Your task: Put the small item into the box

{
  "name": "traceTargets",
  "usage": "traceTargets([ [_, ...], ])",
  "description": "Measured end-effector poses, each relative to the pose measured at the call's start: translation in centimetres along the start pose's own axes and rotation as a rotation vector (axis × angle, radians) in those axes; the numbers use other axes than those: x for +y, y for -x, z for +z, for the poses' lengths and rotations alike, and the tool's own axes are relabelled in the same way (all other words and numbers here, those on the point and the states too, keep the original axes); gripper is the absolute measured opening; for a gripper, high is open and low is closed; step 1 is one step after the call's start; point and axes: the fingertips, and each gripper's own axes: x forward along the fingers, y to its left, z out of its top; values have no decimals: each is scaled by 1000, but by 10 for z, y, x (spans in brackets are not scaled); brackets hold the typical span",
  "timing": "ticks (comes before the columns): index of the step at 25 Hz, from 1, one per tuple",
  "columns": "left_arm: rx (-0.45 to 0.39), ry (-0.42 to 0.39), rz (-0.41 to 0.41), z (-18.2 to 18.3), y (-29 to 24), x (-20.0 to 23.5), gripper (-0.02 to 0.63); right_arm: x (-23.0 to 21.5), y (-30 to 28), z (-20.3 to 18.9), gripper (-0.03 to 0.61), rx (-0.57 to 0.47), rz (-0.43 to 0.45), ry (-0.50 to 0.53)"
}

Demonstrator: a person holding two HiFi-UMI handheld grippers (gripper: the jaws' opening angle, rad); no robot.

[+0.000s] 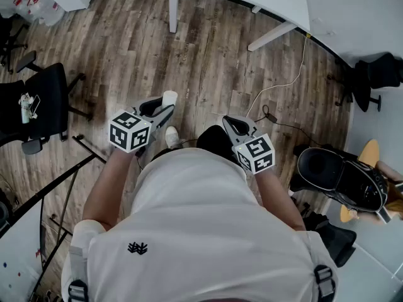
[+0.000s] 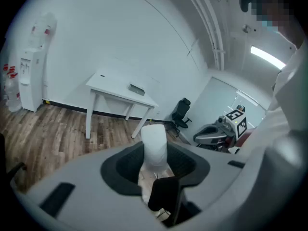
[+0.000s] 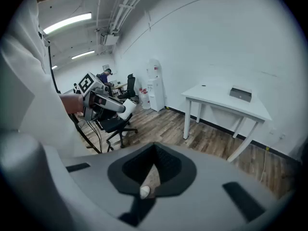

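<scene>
We see that the person wears a white shirt with short sleeves. On its cloth there is a small black emblem. Near each lower corner of the head view, a grey strap with a black buckle lies on the shirt. The left tool and the right tool have grey bodies with black inner sides. Each tool carries a white cube with black square markers on its faces.

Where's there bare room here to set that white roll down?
The white table is bare beside one small grey object. The wood floor ahead, short of the table legs, is open. A black chair crowds the left; a cable and more chairs, the right.
</scene>
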Motion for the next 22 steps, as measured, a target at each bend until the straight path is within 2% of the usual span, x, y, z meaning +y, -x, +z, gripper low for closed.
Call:
traceTargets([
  [6, 33, -27, -72, 22, -38, -20, 156, -24, 6, 1, 6, -10, -11, -42],
  [11, 79, -42, -80, 46, -83, -13, 156, -71, -1, 4, 6, -25, -22, -82],
  [20, 92, -60, -64, 135, -160, -10, 156, -182, -13, 56, 11, -101, 0, -101],
  [22, 100, -65, -62, 153, -179, -4, 156, -205, -17, 63, 62, -110, 1, -112],
])
